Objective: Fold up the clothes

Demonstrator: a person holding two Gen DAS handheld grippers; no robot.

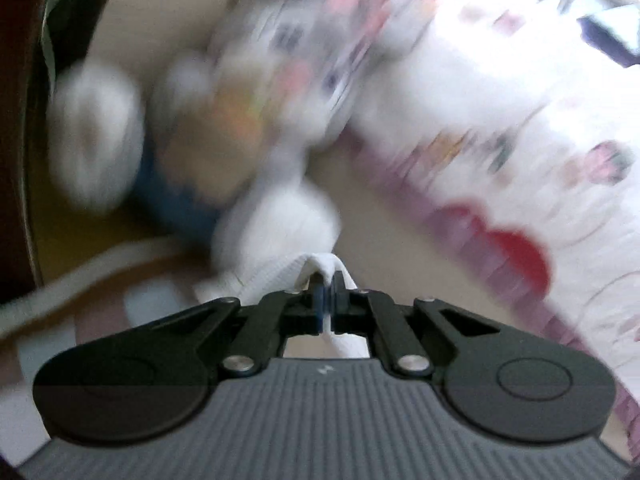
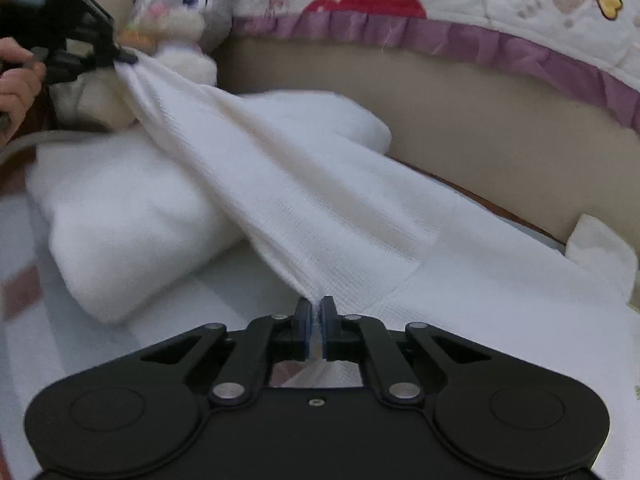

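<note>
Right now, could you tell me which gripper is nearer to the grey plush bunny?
Left. The left gripper pinches the white cloth right beside the plush bunny. The right gripper clamps the cloth's other end, a stretched span away from it.

Left claw point(image 1: 327, 280) clamped, right claw point(image 2: 316, 308) clamped, hand point(image 2: 16, 76) gripping

My left view is very smeared with blur; only my own fingers point(image 1: 328, 280) look sharp. The top right there is washed out white by bright light. My right view is much clearer, with soft even light and gentle shadows under the white cloth point(image 2: 320, 200). Both pictures bend at the edges, and their corners go dark.
</note>
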